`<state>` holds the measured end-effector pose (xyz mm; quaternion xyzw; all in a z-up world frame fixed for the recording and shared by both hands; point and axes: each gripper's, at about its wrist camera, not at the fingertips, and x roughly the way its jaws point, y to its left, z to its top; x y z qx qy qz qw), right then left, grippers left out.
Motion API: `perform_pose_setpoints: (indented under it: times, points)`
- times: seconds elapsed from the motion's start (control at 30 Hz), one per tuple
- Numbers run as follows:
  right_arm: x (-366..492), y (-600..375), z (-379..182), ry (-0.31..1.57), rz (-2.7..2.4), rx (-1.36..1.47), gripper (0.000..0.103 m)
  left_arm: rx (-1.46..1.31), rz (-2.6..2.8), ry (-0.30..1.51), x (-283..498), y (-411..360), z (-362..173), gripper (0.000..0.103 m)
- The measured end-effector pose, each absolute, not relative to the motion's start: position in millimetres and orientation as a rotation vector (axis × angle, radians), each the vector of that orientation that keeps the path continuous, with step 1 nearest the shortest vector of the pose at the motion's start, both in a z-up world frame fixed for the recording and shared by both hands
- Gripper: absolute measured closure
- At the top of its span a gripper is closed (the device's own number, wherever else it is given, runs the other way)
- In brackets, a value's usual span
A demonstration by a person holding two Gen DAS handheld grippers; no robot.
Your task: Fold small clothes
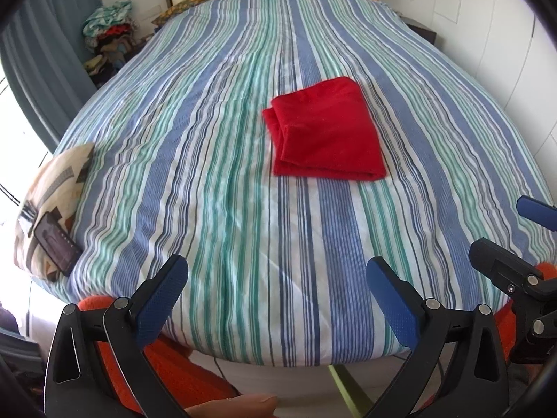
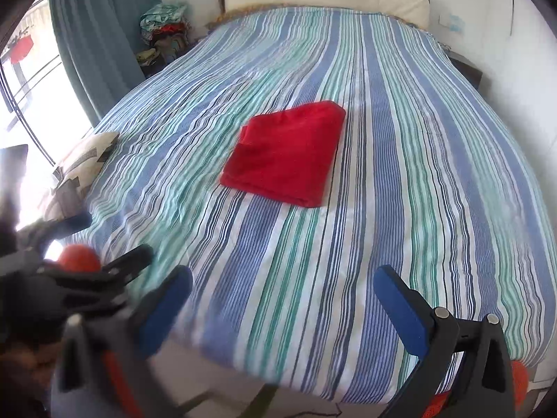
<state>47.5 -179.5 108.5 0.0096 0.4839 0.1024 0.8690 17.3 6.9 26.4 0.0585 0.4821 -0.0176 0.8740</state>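
Fingers of both grippers spread wide, empty, red cloth folded on bed

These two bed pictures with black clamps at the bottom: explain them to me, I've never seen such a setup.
There is no robot. A person holds a two-finger gripper in each hand, each carrying a wide-angle camera looking along its fingers. One picture is from the left gripper, the other from the right gripper. Both are open and hold nothing, near the foot of a striped bedspread. A red cloth, already folded, lies in the middle. A patterned pillow sits at the left edge with a dark flat device on it. The job is folding small clothes.
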Motion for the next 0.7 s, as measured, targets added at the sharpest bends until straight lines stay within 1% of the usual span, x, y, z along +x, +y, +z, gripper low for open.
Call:
perform_pose_setpoints:
  times: [0.37,0.7]
  points:
    - [49,-173,128,0.991,0.146,-0.040,0.001,0.142,-0.006,0.996,19,7,35,0.001]
    - [48,-172,131,0.982,0.102,-0.098,0.001,0.168,0.007,1.000,22,3,31,0.001]
